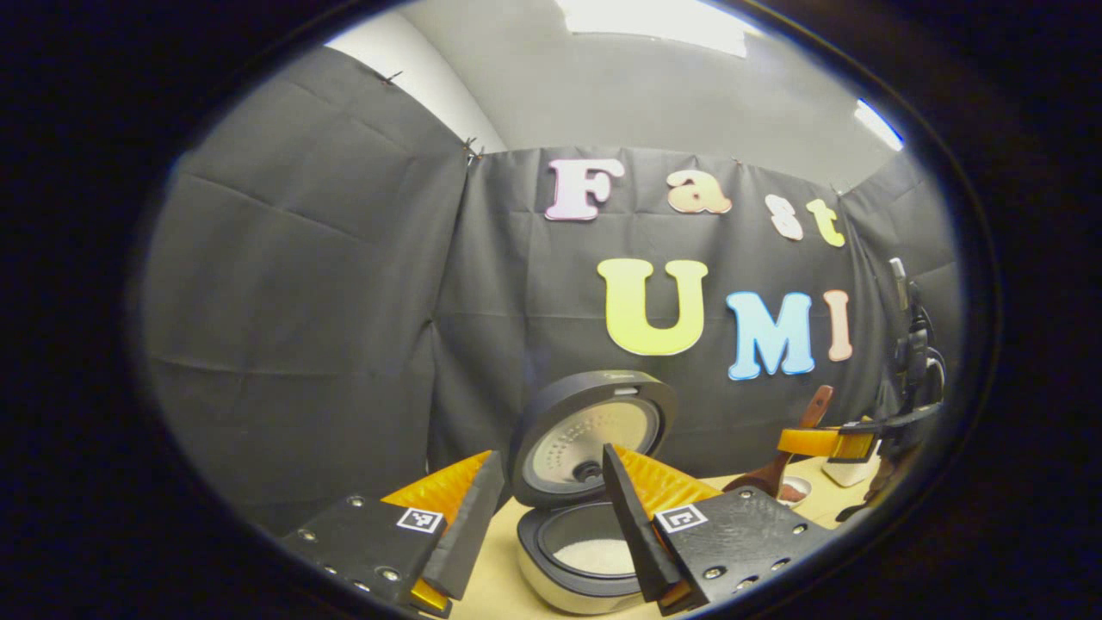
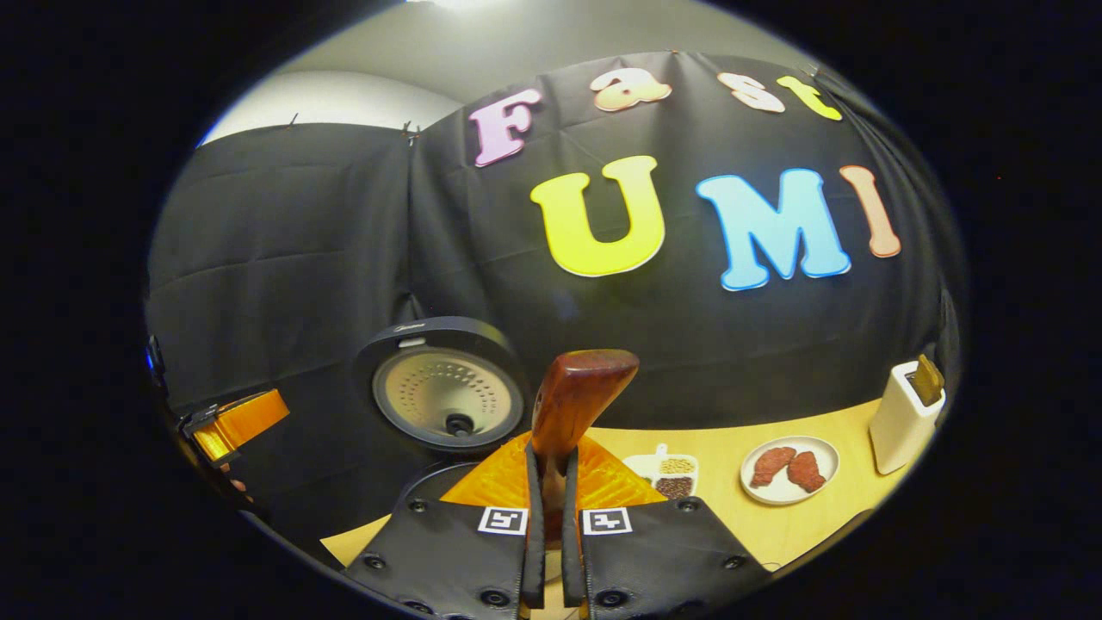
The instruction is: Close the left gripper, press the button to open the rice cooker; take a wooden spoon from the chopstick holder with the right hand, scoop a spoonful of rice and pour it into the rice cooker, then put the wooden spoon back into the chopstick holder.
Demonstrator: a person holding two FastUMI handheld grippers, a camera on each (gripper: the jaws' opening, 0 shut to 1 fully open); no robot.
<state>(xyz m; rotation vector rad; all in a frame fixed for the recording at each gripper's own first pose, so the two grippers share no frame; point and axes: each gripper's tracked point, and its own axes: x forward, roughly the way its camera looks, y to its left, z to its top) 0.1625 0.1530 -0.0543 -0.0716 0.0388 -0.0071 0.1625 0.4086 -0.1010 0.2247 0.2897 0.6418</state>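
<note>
The rice cooker (image 1: 585, 482) stands open with rice in its pot, so the spoon's return looks next. The right gripper (image 2: 551, 508) pinches the wooden spoon (image 2: 572, 405) handle between both fingers; the left gripper (image 1: 551, 517) hangs wide open, empty. Next: lower it into the holder (image 2: 904, 426) at the table's far right.

1. The wooden spoon (image 2: 575, 398) is dark reddish wood, polished to a soft gloss.
2. The rice cooker (image 1: 578, 551) has a matt dark lid shell; its inner lid plate (image 2: 448, 398) looks like brushed metal dotted with small holes.
3. The table (image 2: 775, 525) is smooth, pale wood-look board.
4. The chopstick holder (image 2: 900, 422) is smooth, off-white, plastic or ceramic.
5. The plate (image 2: 818, 492) is glossy white.
6. The booth wall is matt, creased cloth.
</note>
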